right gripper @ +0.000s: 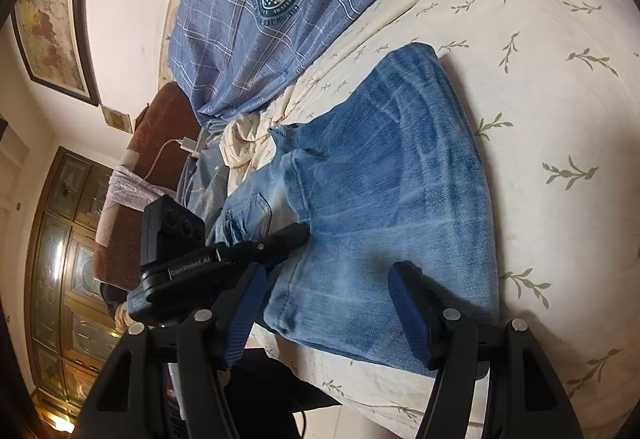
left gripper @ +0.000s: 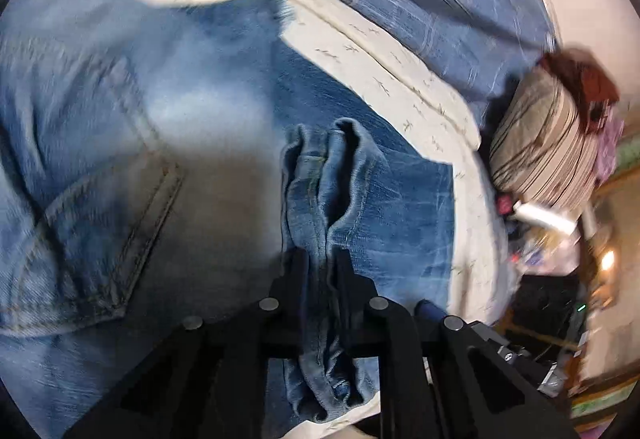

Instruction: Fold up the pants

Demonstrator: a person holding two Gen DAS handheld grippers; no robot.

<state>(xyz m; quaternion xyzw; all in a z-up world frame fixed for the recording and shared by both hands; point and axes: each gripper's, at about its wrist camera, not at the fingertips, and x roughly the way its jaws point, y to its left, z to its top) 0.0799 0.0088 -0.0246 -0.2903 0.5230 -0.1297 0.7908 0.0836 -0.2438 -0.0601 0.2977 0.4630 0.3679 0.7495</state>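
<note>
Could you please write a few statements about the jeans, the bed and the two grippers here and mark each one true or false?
1. The left gripper is shut on a bunched fold of the jeans. True.
2. The right gripper is clamped on the jeans. False: its jaws stand wide open above the denim, gripping nothing.
3. The jeans lie on a cream bedspread printed with leaf sprigs. True.
4. The blue plaid cloth covers the jeans. False: it lies farther up the bed, apart from them.
5. A back pocket shows in the left wrist view. True.
</note>
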